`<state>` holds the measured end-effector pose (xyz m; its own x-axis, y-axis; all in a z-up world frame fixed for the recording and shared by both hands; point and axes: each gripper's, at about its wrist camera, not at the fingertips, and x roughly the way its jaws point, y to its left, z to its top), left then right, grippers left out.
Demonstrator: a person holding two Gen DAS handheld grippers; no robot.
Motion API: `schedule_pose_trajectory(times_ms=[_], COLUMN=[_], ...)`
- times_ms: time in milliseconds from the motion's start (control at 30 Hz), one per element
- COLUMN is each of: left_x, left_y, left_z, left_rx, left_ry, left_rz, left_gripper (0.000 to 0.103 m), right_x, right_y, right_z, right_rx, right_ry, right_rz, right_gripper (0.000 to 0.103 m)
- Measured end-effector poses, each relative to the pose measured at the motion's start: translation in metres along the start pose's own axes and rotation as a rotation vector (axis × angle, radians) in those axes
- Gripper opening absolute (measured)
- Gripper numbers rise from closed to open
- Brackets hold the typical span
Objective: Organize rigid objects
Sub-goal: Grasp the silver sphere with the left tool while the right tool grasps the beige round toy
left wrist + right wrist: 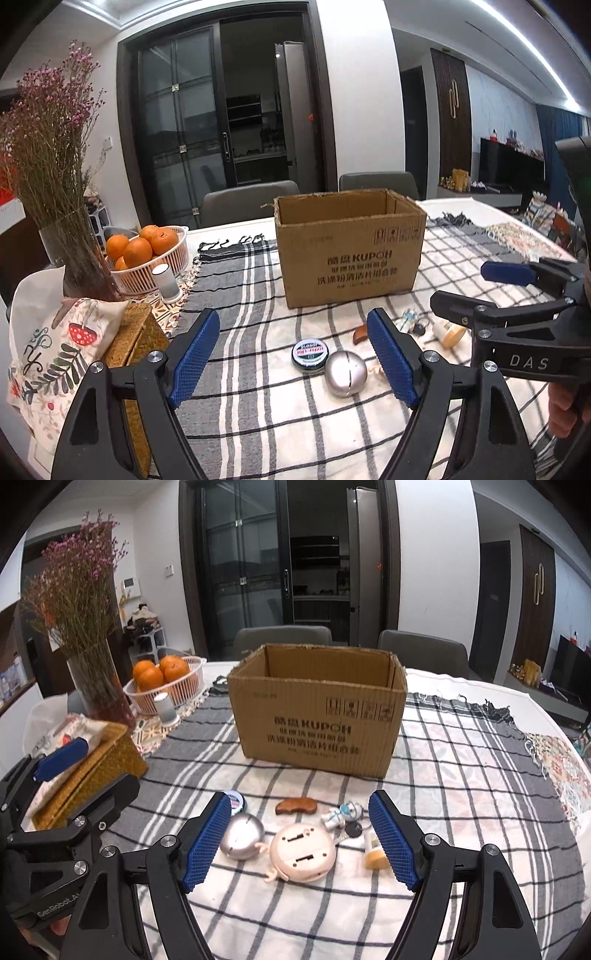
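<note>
Far left of table (461, 686): woven tissue box (92, 771), glass vase of dried flowers (99, 686), white basket of oranges (166, 683), small white cylinder (165, 709) just in front of basket.

Left gripper (295, 358): jaws wide apart, nothing between pads, no contact with any item. Poised above plaid cloth (461, 775), over round tin (309, 353) and silver egg-shaped object (345, 373), which touch each other.

Centre of cloth, farther back: open cardboard box (317, 716), upright, printed "KUPOH", interior not visible.

Row of small items in front of box, left to right in right wrist view: round tin, partly hidden behind left blue pad; silver egg-shaped object; brown wooden piece (296, 806), nearer box; round cream-coloured device (303, 853) with cord, underside up; astronaut figurine (341, 814) attached to keys (352, 829); small white bottle with tan cap (375, 851), lying on its side just beside right blue pad.

Right gripper (301, 845): jaws well apart, empty, pads clear of all items. Poised above cream-coloured device.
</note>
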<state>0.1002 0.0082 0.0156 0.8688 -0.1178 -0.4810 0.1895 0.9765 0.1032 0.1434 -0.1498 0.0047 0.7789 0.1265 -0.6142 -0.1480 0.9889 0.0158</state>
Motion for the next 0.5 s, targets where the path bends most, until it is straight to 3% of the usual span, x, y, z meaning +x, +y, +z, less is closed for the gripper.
schedule_pose_trajectory(times_ms=[500], left_x=[0.033], left_y=[-0.010], left_z=[-0.038], left_rx=[0.048], left_ry=[0.114], left_rz=[-0.063], left_gripper=[0.082], right_x=[0.043], right_y=[-0.003], right_z=[-0.034], right_rx=[-0.016], right_ry=[0.170], right_rz=[0.037], right_gripper=[0.079])
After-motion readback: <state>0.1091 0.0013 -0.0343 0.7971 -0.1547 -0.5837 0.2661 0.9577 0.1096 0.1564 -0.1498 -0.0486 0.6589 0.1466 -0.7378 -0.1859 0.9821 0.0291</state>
